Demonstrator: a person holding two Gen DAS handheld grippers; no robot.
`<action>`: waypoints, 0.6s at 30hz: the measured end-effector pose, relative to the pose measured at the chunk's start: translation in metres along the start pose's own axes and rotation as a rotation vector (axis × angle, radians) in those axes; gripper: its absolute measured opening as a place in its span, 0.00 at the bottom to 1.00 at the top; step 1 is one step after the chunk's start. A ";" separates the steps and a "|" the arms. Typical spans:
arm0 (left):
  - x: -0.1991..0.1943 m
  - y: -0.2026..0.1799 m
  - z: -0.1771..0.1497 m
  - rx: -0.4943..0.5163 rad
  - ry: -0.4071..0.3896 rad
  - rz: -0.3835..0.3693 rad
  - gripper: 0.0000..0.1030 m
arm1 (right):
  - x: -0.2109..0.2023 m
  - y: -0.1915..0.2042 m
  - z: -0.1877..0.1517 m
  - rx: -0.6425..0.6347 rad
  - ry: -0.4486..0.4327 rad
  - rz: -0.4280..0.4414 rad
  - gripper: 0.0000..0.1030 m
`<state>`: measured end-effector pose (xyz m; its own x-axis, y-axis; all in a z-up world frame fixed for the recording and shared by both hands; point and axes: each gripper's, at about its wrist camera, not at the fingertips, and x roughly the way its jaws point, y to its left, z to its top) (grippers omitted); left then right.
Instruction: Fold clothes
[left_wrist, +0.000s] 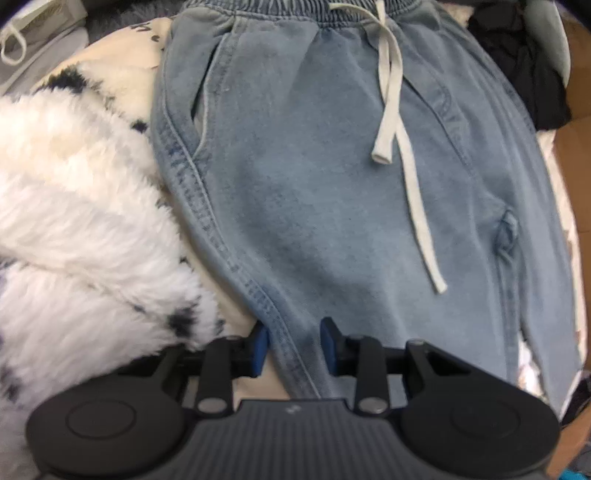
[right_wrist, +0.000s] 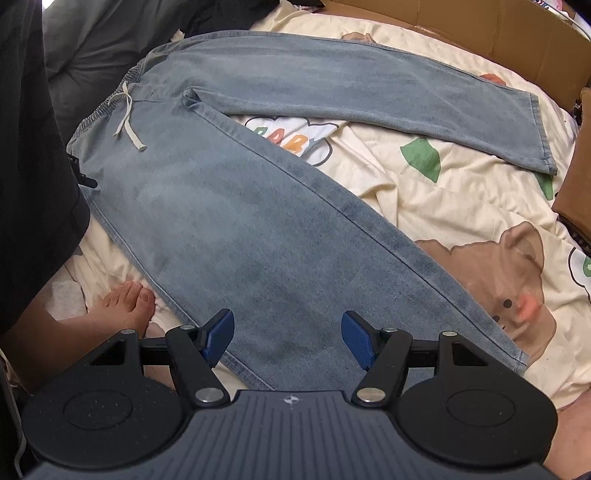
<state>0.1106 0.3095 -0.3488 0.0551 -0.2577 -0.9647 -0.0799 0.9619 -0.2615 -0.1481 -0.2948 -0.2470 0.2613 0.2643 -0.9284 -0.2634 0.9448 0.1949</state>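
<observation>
Light blue jeans (left_wrist: 295, 184) with a white drawstring (left_wrist: 391, 110) lie flat on the bed, waistband at the far end in the left wrist view. My left gripper (left_wrist: 293, 345) is low over the jeans' left side seam, jaws apart, with the seam edge running between the blue pads. In the right wrist view the jeans (right_wrist: 240, 221) are spread with both legs apart in a V. My right gripper (right_wrist: 288, 338) hangs wide open over the lower part of the near leg, holding nothing.
A fluffy white blanket with black spots (left_wrist: 74, 221) bulges left of the jeans. The cream cartoon bedsheet (right_wrist: 461, 206) lies under the jeans, with cardboard (right_wrist: 480, 29) behind. A person's bare foot (right_wrist: 129, 302) rests beside the near leg. Dark clothes (left_wrist: 524, 55) sit far right.
</observation>
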 end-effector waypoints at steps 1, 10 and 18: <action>0.002 -0.002 0.000 0.006 -0.002 0.007 0.32 | 0.001 0.000 0.000 -0.002 0.002 -0.002 0.69; -0.016 0.004 0.004 -0.049 0.000 -0.056 0.09 | 0.020 0.008 -0.007 -0.061 0.060 0.007 0.69; -0.022 0.004 0.002 -0.066 -0.003 -0.079 0.07 | 0.060 0.032 -0.022 -0.242 0.137 0.013 0.67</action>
<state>0.1114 0.3197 -0.3282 0.0669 -0.3320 -0.9409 -0.1409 0.9304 -0.3383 -0.1613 -0.2535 -0.3032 0.1323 0.2323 -0.9636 -0.4844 0.8633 0.1416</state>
